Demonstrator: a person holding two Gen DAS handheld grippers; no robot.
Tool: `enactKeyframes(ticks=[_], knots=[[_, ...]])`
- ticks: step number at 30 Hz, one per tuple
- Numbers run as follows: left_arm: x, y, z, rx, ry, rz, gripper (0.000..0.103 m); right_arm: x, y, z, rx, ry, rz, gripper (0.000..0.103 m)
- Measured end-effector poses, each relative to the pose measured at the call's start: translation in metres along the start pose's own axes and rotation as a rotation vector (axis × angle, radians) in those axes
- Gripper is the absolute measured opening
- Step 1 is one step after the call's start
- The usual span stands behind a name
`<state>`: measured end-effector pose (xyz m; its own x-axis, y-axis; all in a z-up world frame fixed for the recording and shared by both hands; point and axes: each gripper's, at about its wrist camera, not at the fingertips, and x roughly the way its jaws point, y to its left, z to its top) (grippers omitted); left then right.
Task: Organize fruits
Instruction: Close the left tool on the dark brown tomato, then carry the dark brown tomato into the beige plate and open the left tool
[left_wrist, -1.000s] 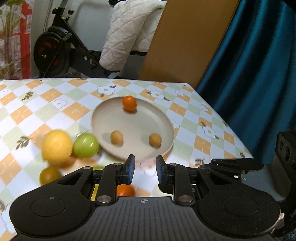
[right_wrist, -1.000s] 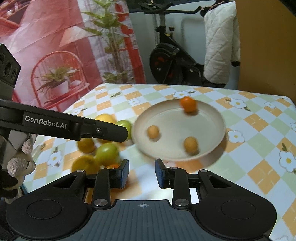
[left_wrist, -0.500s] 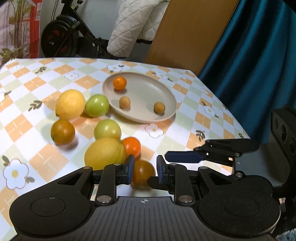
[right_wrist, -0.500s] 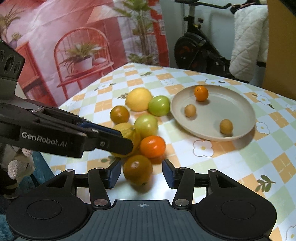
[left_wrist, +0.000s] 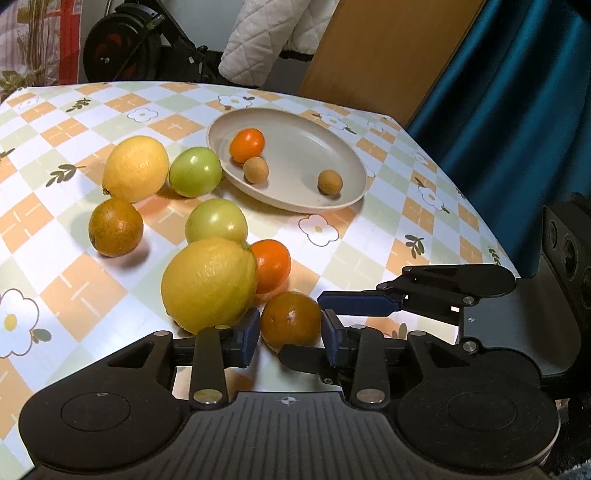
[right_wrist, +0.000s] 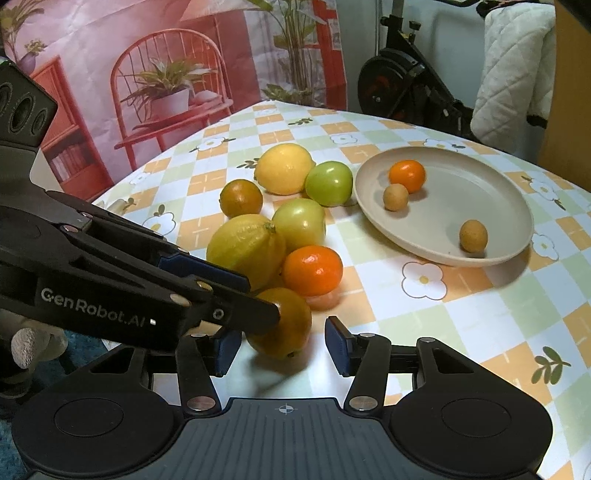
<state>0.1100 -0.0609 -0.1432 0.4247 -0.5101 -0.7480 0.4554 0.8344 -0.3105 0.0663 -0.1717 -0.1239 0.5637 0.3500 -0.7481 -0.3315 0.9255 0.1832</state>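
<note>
The dark orange lies on the surface directly between the pads of both tools. The left tool is opening around it, pads just clear. The right tool stands released, gap visible. Plate lies ahead, past the fruit cluster; exercise bike beyond.

Beige plate holds one small orange and two tan round fruits. On the checked cloth beside it: two lemons, two green tomatoes, another orange, two dark brownish oranges.
</note>
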Motion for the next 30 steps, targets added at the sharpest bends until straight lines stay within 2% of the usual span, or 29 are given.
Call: enactKeyframes(ticks=[5,17,30], knots=[[0.008,-0.001,0.0,-0.003,0.008,-0.013,0.044,0.005,-0.003,-0.003,0.021,0.004,0.015,0.041],[0.017,-0.006,0.004,0.0,-0.002,-0.021,0.043,0.002,-0.005,-0.005,0.019,-0.021,-0.001,0.039],[0.025,-0.029,0.043,0.031,-0.064,-0.042,0.043,-0.017,-0.036,0.014,0.03,-0.106,-0.072,0.039]])
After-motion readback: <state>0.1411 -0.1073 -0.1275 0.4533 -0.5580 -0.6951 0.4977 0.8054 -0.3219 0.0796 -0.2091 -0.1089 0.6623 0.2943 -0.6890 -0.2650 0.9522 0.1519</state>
